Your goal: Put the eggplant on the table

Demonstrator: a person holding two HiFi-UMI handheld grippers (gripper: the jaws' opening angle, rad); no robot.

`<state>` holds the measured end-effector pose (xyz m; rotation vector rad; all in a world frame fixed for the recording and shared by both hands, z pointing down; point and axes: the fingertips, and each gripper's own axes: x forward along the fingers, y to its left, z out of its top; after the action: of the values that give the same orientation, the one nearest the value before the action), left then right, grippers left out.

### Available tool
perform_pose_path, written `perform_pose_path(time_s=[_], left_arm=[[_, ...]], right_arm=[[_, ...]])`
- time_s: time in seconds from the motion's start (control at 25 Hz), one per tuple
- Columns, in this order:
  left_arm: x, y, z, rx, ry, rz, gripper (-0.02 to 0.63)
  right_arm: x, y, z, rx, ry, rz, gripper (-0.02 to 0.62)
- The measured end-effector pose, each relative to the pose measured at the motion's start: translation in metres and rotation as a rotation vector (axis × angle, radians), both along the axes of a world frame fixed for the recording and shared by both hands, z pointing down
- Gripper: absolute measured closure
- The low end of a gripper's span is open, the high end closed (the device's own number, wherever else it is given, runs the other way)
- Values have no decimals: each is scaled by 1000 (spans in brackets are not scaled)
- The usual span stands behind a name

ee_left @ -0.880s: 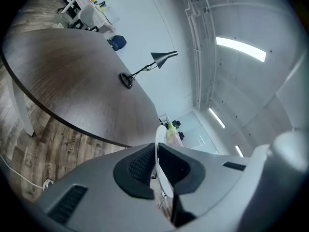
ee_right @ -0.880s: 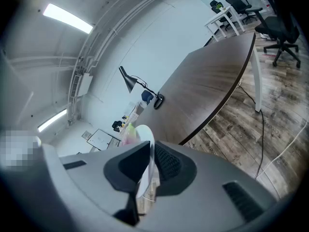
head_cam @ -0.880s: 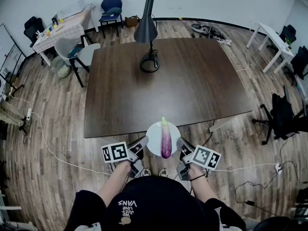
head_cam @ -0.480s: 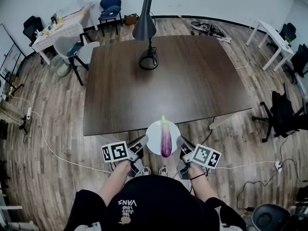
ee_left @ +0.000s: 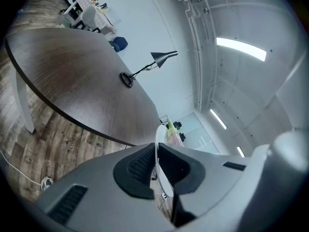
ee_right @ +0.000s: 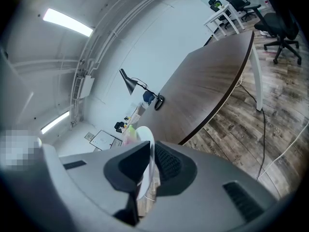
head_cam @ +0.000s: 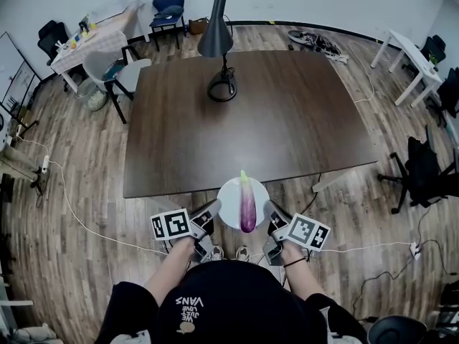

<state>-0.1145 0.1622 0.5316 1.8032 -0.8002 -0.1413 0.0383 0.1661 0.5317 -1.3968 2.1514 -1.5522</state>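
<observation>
Low in the frame, the left tongs [head_cam: 215, 208] and right tongs [head_cam: 269, 211] each pinch the plate [head_cam: 231, 201] bearing the eggplant [head_cam: 247, 210], just short of the desk [head_cam: 251, 120] and not yet set down.

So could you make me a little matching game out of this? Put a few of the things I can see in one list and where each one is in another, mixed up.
Things:
1. eggplant
2. white plate
3. black lamp
4. blue chair

Places:
A. clamped at its rim by the left tongs and the right tongs
B. on the floor beyond the table, by the wall
C. lying on the plate
D. standing on the far side of the dark table

Pairs: 1-C, 2-A, 3-D, 4-B
</observation>
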Motion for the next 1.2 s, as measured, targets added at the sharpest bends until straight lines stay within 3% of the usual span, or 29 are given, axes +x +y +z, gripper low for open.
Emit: perform_pose_path(time_s=[0.8, 1.2], left_arm=[[29, -22, 12, 4, 0, -62, 580], [26, -78, 14, 11, 4, -28, 580]], right_arm=[[28, -31, 12, 2, 2, -75, 554], [26, -82, 11, 17, 20, -42, 554]])
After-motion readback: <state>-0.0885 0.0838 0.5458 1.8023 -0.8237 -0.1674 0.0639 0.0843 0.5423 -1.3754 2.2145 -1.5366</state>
